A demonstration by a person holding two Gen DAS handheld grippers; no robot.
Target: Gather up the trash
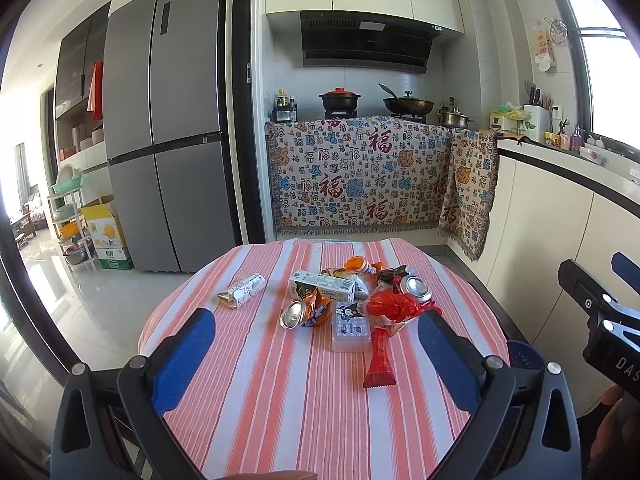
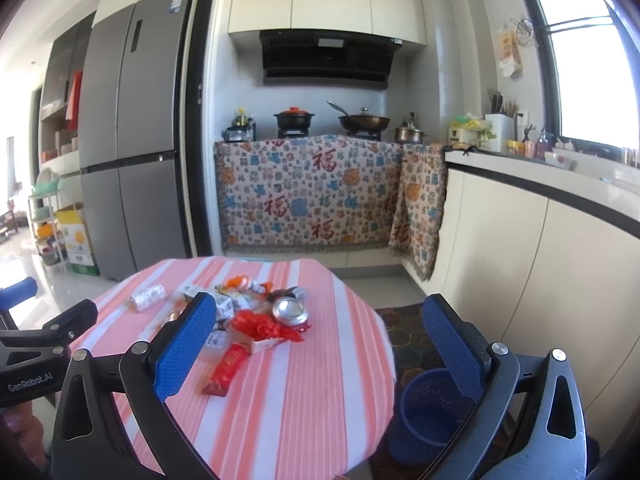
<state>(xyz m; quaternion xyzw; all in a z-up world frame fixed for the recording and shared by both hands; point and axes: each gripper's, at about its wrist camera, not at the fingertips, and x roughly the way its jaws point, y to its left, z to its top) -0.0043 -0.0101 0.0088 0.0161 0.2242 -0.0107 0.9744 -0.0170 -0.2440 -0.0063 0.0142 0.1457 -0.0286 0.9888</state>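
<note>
Trash point(image 1: 352, 300) lies heaped mid-table, far from the blue bin point(image 2: 430, 408) beside it; both grippers point(image 1: 316, 344) point(image 2: 320, 340) gape empty, and light wrappers could slip out.

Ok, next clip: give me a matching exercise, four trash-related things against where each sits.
Things:
1. foil-wrapped roll
2. red stick wrapper
3. blue bin
4. milk carton

Places:
A. on the floor beside the table
B. apart, at the pile's left
C. nearest the grippers, pointing toward them
D. lying in the pile's middle

Pairs: 1-B, 2-C, 3-A, 4-D
</note>
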